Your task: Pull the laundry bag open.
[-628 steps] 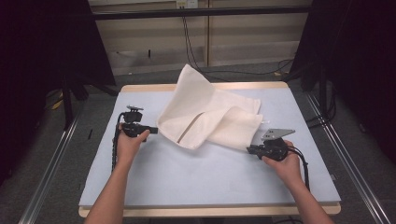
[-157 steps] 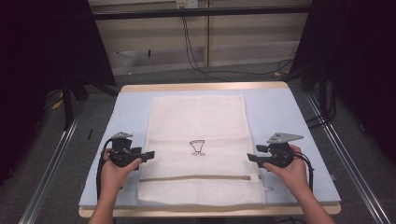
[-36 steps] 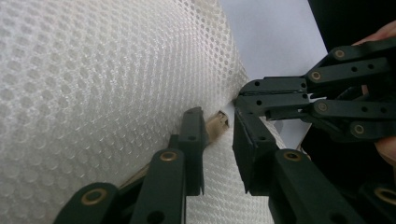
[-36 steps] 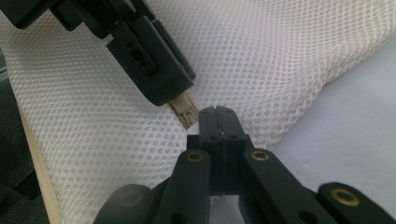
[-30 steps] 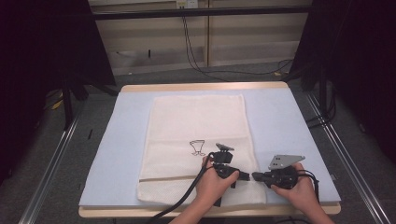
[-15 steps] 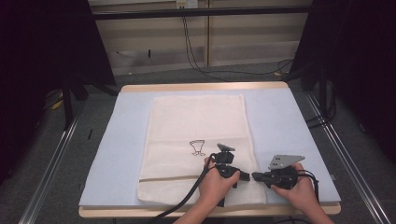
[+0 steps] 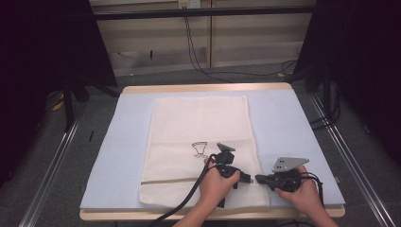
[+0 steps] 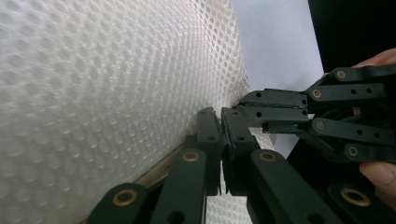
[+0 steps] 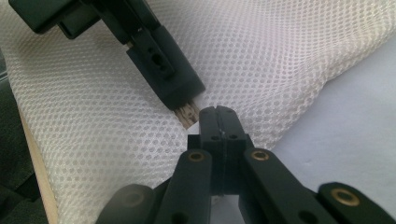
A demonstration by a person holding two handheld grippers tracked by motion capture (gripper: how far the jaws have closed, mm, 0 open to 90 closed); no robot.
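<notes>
High view: the mesh bag (image 7: 201, 142) lies flat on the worktop (image 7: 293, 127), its zipper band running left-right near the near edge. Left gripper (image 7: 247, 178) and right gripper (image 7: 259, 179) meet at the band's right end.
Left gripper view: fingers (image 8: 208, 135) together on the mesh edge.
Right gripper view: fingers (image 9: 218, 123) clamped on mesh beside the tan zipper end (image 9: 187, 113)

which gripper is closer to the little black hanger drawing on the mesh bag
Left. The left gripper sits on the mesh bag, just below and right of the hanger drawing; the right gripper is farther right, at the bag's right edge.
</notes>
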